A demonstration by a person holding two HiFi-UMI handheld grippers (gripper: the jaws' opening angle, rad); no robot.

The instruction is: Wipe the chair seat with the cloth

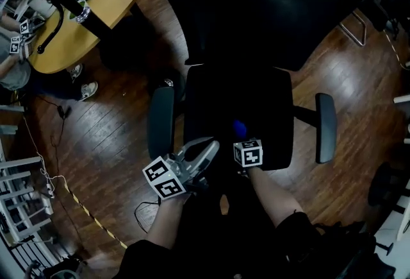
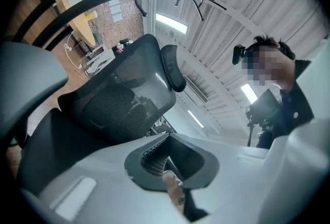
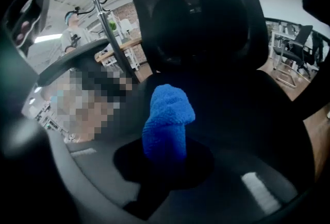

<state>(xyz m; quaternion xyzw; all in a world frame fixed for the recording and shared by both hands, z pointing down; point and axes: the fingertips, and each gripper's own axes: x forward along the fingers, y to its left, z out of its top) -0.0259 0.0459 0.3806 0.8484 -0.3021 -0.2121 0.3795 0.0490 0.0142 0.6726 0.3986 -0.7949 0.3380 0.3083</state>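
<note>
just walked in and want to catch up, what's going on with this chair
A person stands over a black office chair with a gripper in each hand. The right gripper is shut on a blue cloth, held at the front part of the chair seat; whether the cloth presses on the seat is not clear. The left gripper hangs beside it near the seat's front left corner, jaws together on nothing.

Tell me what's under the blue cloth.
The black chair seat lies under the blue cloth, which the right gripper holds in its jaws. The spot directly beneath is covered, so contact cannot be told.
</note>
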